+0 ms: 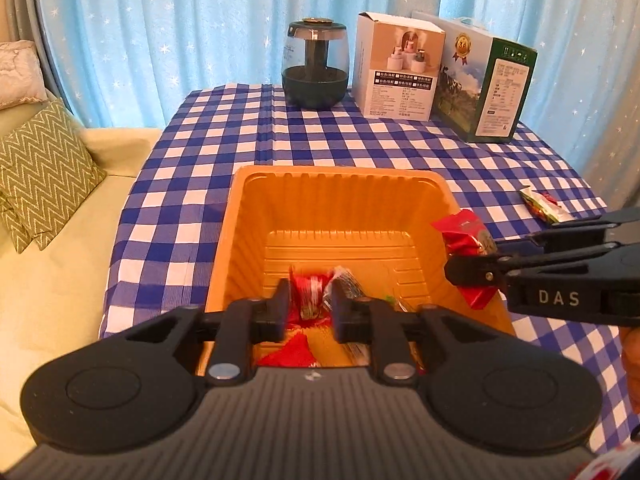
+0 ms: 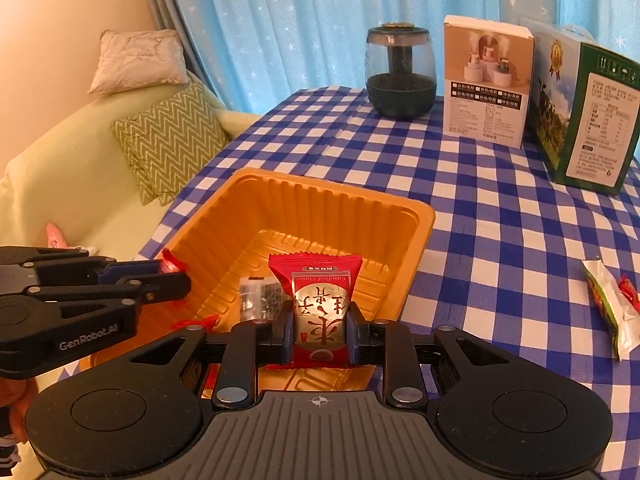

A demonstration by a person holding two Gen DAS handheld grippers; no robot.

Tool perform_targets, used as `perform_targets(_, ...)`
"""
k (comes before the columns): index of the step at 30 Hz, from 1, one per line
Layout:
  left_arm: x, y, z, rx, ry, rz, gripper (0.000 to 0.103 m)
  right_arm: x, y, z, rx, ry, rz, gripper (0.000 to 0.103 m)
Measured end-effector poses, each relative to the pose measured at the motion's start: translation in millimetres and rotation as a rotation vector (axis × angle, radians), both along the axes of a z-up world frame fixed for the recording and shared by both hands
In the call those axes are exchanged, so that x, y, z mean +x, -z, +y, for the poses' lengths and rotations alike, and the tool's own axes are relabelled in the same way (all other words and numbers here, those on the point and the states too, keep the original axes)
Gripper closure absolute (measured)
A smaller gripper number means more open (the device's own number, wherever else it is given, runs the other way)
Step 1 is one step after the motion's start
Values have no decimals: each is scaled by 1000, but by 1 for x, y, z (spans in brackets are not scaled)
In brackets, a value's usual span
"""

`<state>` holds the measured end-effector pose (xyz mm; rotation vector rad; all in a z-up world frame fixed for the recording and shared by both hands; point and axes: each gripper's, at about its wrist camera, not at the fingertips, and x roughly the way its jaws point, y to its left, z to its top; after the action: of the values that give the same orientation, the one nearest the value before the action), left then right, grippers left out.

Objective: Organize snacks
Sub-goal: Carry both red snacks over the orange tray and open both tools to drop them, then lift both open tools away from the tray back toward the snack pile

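Snacks going into tray (image 2: 416, 216)
Right gripper (image 2: 318, 330) clamped red pack (image 2: 316, 300) over tray for dropping; left gripper (image 1: 308, 306) slightly open, empty.

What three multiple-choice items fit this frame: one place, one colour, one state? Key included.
1. The green-and-silver packet lies:
A. in the tray
B. on the checked cloth, right of the tray
C. on the floor

2. The tray is:
A. orange
B. green
C. white

3. The right gripper is:
A. open, empty
B. shut on a red packet
C. shut, empty

Key: B, it rests on bare cloth apart from the tray; A, walls and rim are orange; B, the pads press the packet's sides.
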<state>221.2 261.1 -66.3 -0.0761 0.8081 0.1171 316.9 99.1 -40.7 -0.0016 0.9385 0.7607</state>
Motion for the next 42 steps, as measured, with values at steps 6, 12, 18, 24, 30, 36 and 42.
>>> perform_targets(6, -7, 4, 7, -30, -51, -9, 71, 7, 8, -1, 14, 4, 17, 77)
perform_targets(12, -25, 3, 9, -52, -78, -16, 67, 12, 8, 2, 47, 18, 27, 77)
perform_targets(18, -37, -3, 1, -42, -80, -27, 60, 18, 3, -4, 148, 42, 32, 39)
perform_targets(24, -51, -7, -8, -59, -93, -37, 54, 8, -9, -32, 159, 90, 16, 39)
perform_targets(30, -71, -18, -29, -81, -93, -52, 40, -24, -16, -71, 131, 153, 32, 39)
perform_targets(36, -93, -34, -57, -88, -78, -67, 31, -66, -25, -119, 115, 240, 50, 39)
perform_targets(42, -115, -50, -88, -151, -64, -100, 22, -104, -40, -167, 125, 322, 48, 39)
